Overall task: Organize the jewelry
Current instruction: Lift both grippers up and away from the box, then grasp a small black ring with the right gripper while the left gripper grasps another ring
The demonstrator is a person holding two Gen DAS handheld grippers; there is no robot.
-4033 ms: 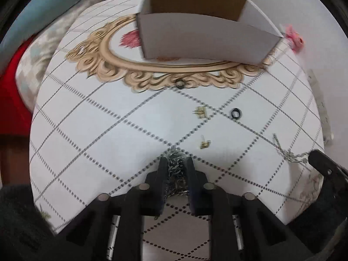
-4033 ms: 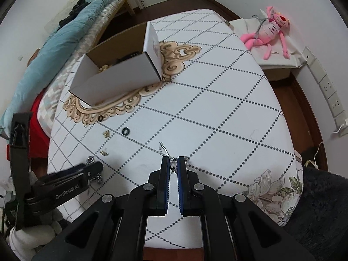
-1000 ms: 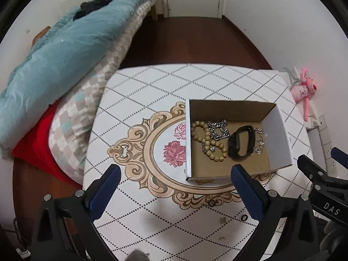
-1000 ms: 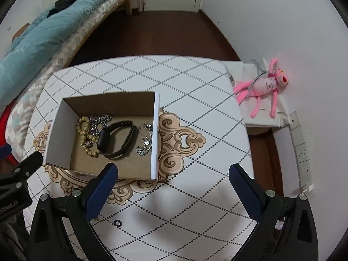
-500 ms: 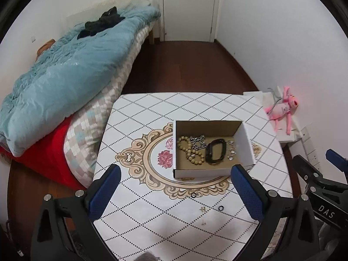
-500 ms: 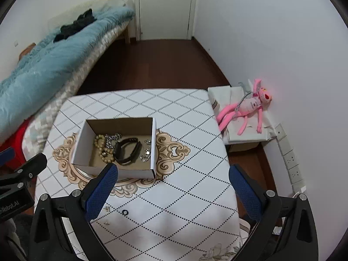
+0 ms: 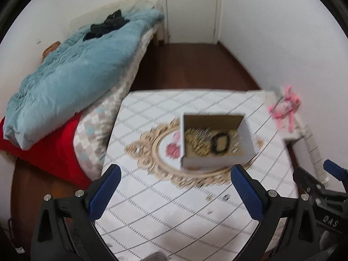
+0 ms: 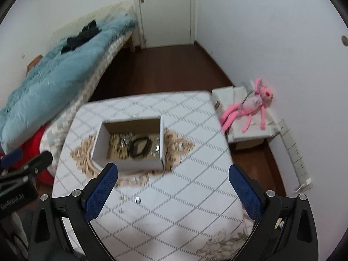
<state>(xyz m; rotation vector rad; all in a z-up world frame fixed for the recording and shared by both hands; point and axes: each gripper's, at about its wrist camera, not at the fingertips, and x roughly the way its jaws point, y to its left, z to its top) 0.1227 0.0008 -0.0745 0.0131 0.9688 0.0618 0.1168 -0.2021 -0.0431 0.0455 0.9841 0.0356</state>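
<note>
Both tongs hang high above the table [image 8: 195, 195], each spread wide with nothing between its fingers: the left tongs [image 7: 174, 190] frame the near side of the box [image 7: 215, 163]; the right tongs [image 8: 174, 188] sit over the bare cloth in front of it. The cardboard box stands open on the gold oval print of the tablecloth; inside lie a string of beads [image 8: 115, 144], a black band [image 8: 139, 146] and some silvery chain pieces [image 8: 157, 149], though blur keeps finer detail from showing.

Most of the jewelry looks to be in the box already; a few small bits are left out on the cloth in front of it: a small ring [image 8: 137, 200] and one or two tiny gold-coloured pieces [image 8: 122, 199] beside it, too small to name with certainty.

The step in hand appears to be the pause between drops, with both tongs free; the next move probably calls for one pair to come down low over the ring, close carefully on something that small and flat, and carry it over the box wall; a shallow or off-centre pinch could let it skid across the cloth.
</note>
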